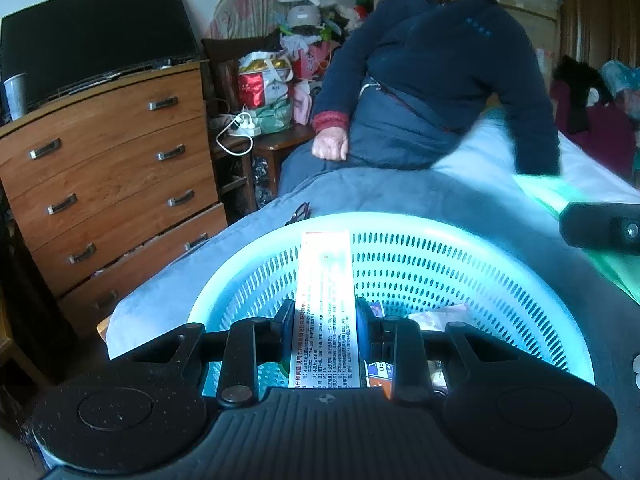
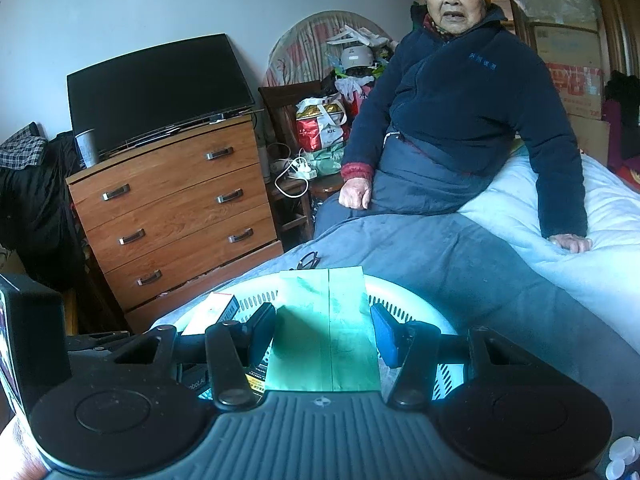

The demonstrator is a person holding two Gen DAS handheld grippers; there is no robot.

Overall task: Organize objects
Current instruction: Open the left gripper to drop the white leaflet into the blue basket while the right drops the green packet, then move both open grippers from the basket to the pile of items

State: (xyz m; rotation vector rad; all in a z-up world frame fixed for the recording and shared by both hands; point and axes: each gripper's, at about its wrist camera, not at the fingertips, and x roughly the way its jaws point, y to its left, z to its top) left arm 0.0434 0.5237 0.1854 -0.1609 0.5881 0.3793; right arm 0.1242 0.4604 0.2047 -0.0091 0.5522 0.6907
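Now left claw (image 1: 323, 322) pinching long white printed carton (image 1: 325, 300) above round pale-blue perforated plastic basket (image 1: 472, 256) on bed. Carton light, thin card, crushes easy; hold across narrow sides, gentle. Right claw (image 2: 323, 330) spread beside flat green paper packet (image 2: 326, 328), contact unclear; packet limp, slippery. Other small boxes in basket, 4 o'clock.

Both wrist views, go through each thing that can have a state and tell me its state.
Left gripper: shut on the long white printed box, above the basket.
Right gripper: holding the flat green paper packet; whether both pads touch is unclear.
Pale perforated plastic basket: upright, partly filled.
Wooden chest's bottom drawer: slightly open.
Black flat television: off.
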